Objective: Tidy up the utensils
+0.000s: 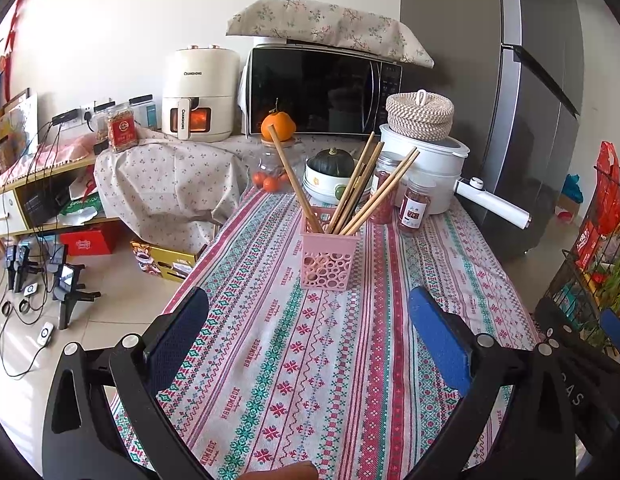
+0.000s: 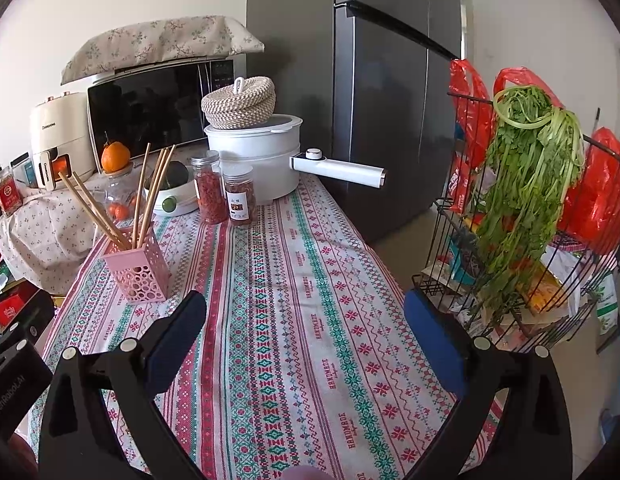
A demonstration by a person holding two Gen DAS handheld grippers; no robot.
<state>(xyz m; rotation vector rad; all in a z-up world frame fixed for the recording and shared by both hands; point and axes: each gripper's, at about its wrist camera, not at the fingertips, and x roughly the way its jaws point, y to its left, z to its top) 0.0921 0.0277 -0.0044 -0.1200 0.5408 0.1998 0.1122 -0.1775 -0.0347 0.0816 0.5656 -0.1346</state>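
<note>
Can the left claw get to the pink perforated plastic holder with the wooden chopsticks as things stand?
Probably yes. The left claw is open and points straight at the pink perforated plastic holder, with only bare patterned tablecloth between them. The wooden chopsticks lean outward, so a low approach looks safest.

Lots going on in the background here: a black microwave (image 1: 324, 90) with a floral cloth (image 1: 330, 26) draped on top, cream air fryer (image 1: 199, 94) just left of it, and a tall grey fridge (image 2: 370, 92) off to the right. On the patterned tablecloth (image 1: 293, 344) there's a white pot (image 2: 257, 156) with a woven basket (image 2: 239, 102) sitting on its lid, two jars of red stuff (image 2: 223, 192) beside it, plus an orange (image 1: 277, 126) on a glass jar. A wire rack (image 2: 522, 264) holds leafy greens (image 2: 526, 184) and red bags (image 2: 602, 200)
</note>
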